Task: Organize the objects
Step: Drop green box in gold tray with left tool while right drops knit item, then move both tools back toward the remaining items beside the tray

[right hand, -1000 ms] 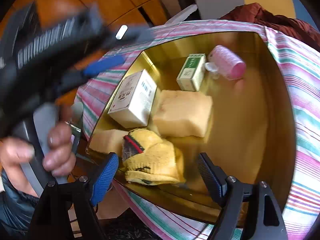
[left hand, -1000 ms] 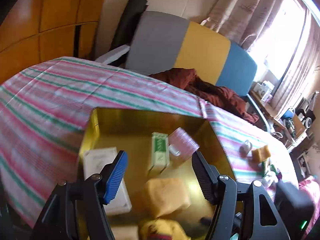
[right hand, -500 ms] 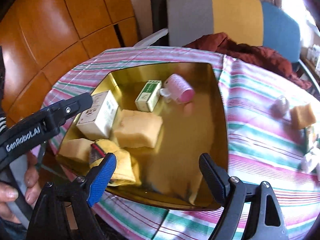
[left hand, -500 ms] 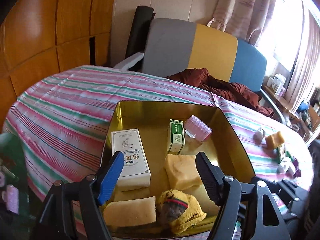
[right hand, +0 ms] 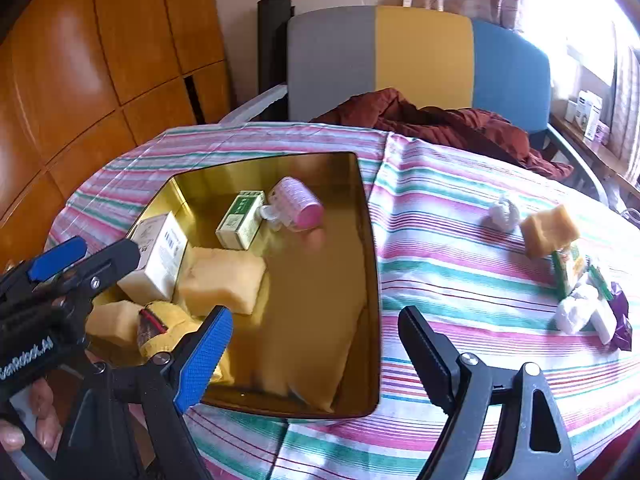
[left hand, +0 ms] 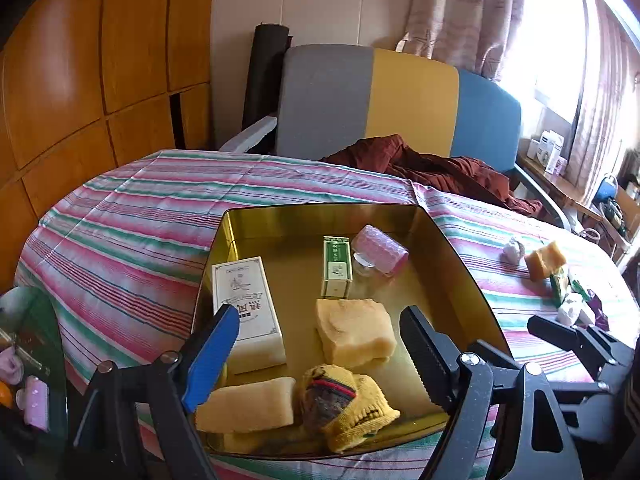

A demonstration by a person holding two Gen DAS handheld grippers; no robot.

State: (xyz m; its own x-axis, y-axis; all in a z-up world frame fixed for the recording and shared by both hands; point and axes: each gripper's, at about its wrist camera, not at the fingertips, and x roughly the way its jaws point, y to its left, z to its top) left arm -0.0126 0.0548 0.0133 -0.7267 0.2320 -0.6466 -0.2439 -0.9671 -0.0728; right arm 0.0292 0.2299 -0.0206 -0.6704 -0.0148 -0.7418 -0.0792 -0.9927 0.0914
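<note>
A gold tin tray (left hand: 320,212) (right hand: 372,280) sits on the striped table. It holds a white box (left hand: 246,308) (right hand: 160,256), a green box (left hand: 337,266) (right hand: 242,220), a pink roll (left hand: 380,244) (right hand: 296,204), two yellow sponges (left hand: 354,330) (left hand: 248,408) (right hand: 222,280) and a yellow knit sock (left hand: 348,404) (right hand: 164,328). My left gripper (left hand: 320,356) is open and empty above the tray's near edge. My right gripper (right hand: 316,348) is open and empty above the tray's right front corner. Loose on the cloth to the right lie a sponge (right hand: 548,230) (left hand: 544,258), a white crumpled thing (right hand: 502,212) and packets (right hand: 588,300).
A grey, yellow and blue chair (left hand: 400,100) with a dark red cloth (left hand: 424,164) stands behind the table. Wooden panels (left hand: 80,80) line the left wall. A window with curtains (left hand: 560,40) is at the right. Small items (left hand: 32,396) lie below the table's left edge.
Both grippers have pulled back and up from the tray, both open. The right one has swung right, so the loose things on the cloth come into view.
</note>
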